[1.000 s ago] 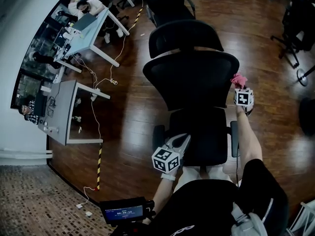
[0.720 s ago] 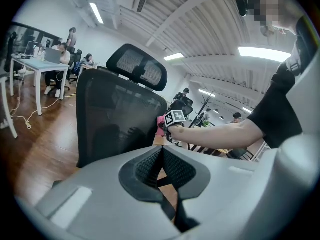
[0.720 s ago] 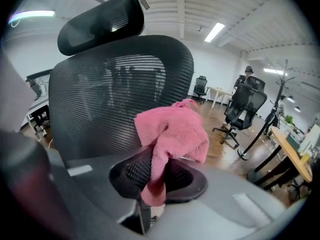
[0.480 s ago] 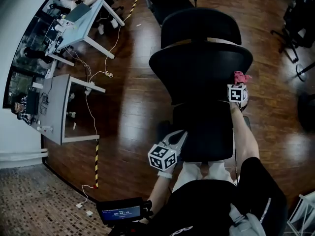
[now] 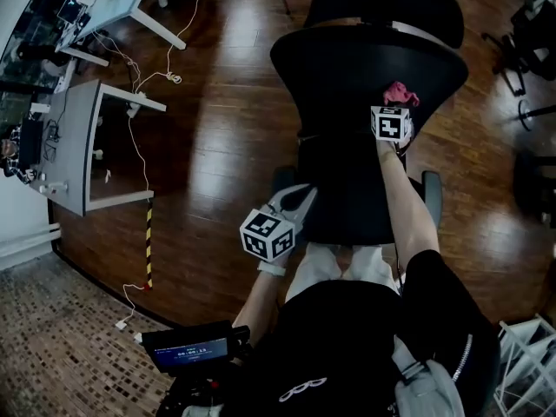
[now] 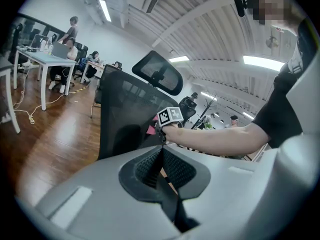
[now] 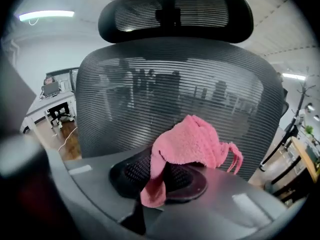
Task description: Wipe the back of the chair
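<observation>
in the head view the right gripper (image 5: pixel 395 104) held a pink cloth (image 5: pixel 399 92) at the mesh back of the black chair (image 5: pixel 347 63), below the chair's headrest (image 5: pixel 387 3); the left gripper (image 5: pixel 302 198) hung beside the chair's seat. in the left gripper view its jaws were pressed together and empty, short of the chair. in the right gripper view the jaws pinched the cloth close to the chair's back.

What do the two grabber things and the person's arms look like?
The left gripper and the right gripper have smooth grey shells. Their fingers carry black dotted pads. Each has a white cube with black square markers: the left cube and the right cube. The person wears a black top with short sleeves.
</observation>
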`<state>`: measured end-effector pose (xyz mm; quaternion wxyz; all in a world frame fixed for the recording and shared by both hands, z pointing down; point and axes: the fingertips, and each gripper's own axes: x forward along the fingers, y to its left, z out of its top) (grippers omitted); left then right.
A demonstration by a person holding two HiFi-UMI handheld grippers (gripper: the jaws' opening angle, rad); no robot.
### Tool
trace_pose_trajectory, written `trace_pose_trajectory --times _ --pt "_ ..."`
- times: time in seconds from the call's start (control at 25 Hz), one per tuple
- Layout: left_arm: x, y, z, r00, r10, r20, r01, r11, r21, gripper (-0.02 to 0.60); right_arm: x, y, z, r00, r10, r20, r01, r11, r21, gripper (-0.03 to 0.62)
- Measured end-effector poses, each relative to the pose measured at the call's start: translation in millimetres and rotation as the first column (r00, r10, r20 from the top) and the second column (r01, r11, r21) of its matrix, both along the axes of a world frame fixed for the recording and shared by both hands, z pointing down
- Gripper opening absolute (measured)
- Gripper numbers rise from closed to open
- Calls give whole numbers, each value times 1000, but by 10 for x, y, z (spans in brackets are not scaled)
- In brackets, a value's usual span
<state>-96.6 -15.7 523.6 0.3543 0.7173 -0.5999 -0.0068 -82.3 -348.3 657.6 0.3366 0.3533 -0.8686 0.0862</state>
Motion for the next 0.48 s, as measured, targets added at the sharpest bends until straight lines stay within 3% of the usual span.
trace_pose_trajectory --times 0.28,0.48 --pt "-201 142 20 1000 -11 -26 11 1000 13 -8 -810 563 -28 987 -163 9 163 987 -2 43" --pt "-320 255 67 999 -40 -31 40 999 9 -8 -1389 1039 27 946 -319 54 321 947 -27 43"
